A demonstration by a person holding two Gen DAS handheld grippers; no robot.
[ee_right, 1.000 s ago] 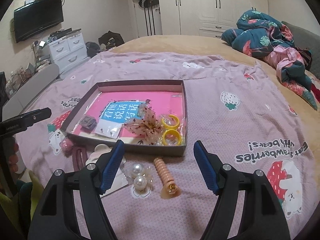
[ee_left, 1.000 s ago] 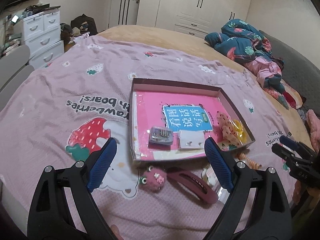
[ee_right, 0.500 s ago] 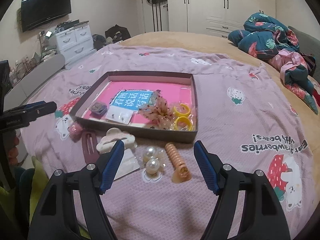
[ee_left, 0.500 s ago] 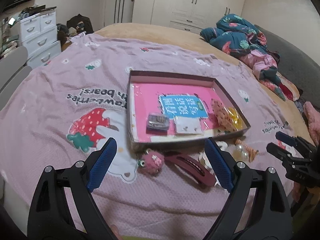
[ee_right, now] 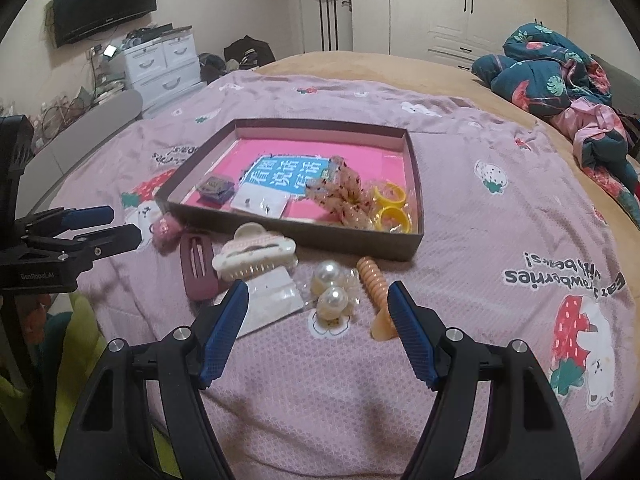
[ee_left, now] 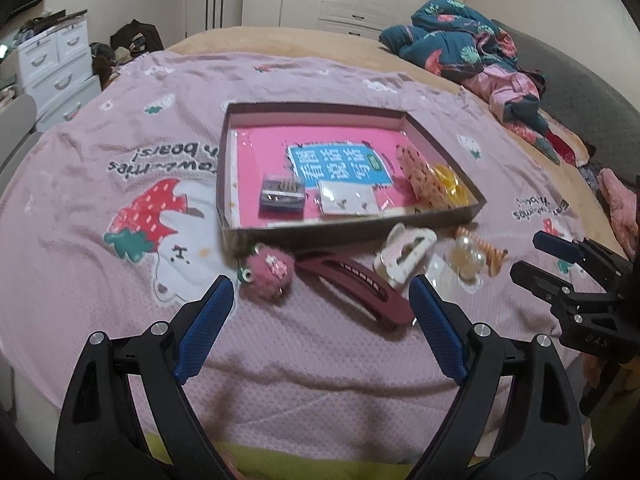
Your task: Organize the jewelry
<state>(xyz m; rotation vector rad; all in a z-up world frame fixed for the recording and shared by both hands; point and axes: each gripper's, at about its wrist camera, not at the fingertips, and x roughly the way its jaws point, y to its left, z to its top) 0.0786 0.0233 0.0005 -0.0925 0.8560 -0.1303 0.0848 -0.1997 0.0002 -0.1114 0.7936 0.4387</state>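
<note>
A shallow box [ee_right: 412, 184] sits on the bed's pink blanket [ee_right: 500, 240] as the collecting place, its open top facing up so pieces can simply be lowered in. Some are already inside: a small dark case [ee_right: 215, 188] and an earring card [ee_right: 261, 203] toward the box's 7 o'clock corner, a frilly hair tie [ee_right: 344, 198] and two yellow rings [ee_right: 391, 208] toward its 5 o'clock corner.

The rest lies loose on the blanket just outside the box's near wall, probably waiting its turn — a fluffy pink charm [ee_left: 267, 272] at the near left corner, a dark red hair clip [ee_left: 360, 286] beside it, a white claw clip [ee_right: 256, 254], a second card in a clear sleeve [ee_right: 268, 304] partly under the claw clip, two pearl pieces [ee_right: 330, 284] and an orange spiral hair tie [ee_right: 376, 292].

The left gripper [ee_left: 320, 312] hangs above the blanket with its jaws spread wide and nothing between them; charm and dark red clip lie at its 12 o'clock, the likely next pick. The right gripper [ee_right: 318, 312] is likewise wide open and empty, with the pearls and the card at its 12 o'clock and the spiral tie close to its right finger. Each hand seems to cover its own half of the row — a sensible split, judging by where they point.
</note>
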